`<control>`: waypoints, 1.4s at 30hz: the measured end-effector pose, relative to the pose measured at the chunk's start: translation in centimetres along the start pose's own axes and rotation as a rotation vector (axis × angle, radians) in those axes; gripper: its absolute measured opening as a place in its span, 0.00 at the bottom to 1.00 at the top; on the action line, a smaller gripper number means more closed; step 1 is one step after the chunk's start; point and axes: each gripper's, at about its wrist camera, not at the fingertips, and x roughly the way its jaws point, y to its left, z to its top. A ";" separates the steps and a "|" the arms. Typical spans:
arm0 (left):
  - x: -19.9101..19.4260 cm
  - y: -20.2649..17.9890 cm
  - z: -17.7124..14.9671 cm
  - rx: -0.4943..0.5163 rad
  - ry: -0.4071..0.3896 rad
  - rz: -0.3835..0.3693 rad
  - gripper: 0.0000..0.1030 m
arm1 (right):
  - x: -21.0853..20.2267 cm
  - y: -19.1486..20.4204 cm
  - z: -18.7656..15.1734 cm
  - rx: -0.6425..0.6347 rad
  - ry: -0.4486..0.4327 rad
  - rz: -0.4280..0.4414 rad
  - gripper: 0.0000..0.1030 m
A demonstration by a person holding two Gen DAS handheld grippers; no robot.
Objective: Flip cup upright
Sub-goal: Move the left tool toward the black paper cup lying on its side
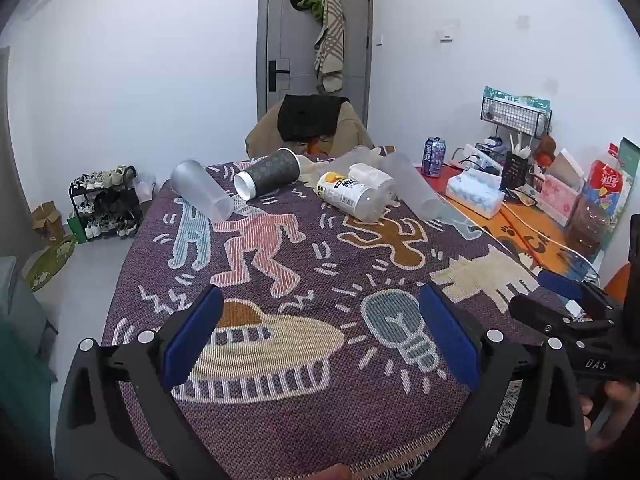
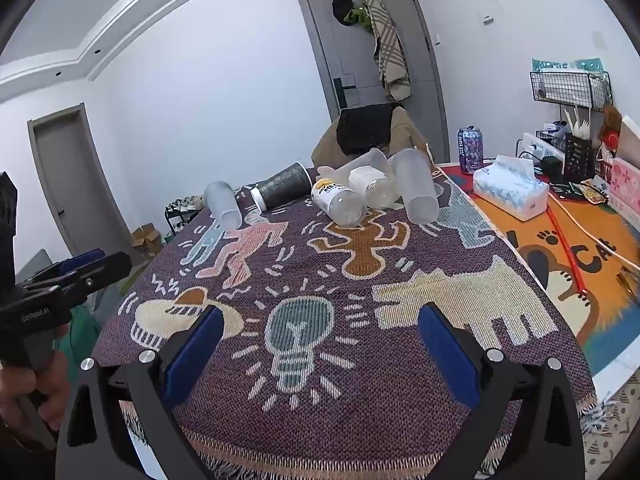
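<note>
Several cups lie on their sides at the far end of a patterned purple cloth [image 1: 280, 412]. A frosted cup [image 1: 201, 190] lies far left, a dark patterned paper cup [image 1: 269, 178] beside it, a clear labelled bottle [image 1: 352, 197] in the middle, and a long frosted cup [image 1: 412, 191] to the right. The right wrist view shows the same frosted cup [image 2: 223, 204], dark cup [image 2: 282, 190], bottle [image 2: 338, 202] and long frosted cup [image 2: 416, 192]. My left gripper [image 1: 320, 300] is open and empty above the near cloth. My right gripper [image 2: 320, 316] is open and empty too.
A tissue pack [image 2: 510, 192], a purple drink can [image 2: 470, 149], a wire rack [image 2: 570, 86] and boxes crowd the orange mat [image 2: 568, 248] on the right. A chair draped with clothes [image 1: 308, 124] stands behind the table. A shoe rack [image 1: 105, 202] stands on the floor at left.
</note>
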 end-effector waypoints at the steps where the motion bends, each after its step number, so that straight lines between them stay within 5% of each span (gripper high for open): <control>1: 0.3 0.0 0.2 0.003 0.004 0.001 0.95 | 0.3 -0.1 0.3 0.004 0.001 0.005 0.93; 23: 8.8 -0.3 6.9 -0.019 0.093 -0.071 0.95 | 4.0 -5.7 6.0 0.119 0.004 -0.009 0.93; 42: 19.2 2.2 12.5 0.090 0.165 -0.016 0.95 | 10.3 -8.5 10.3 0.186 0.069 -0.057 0.93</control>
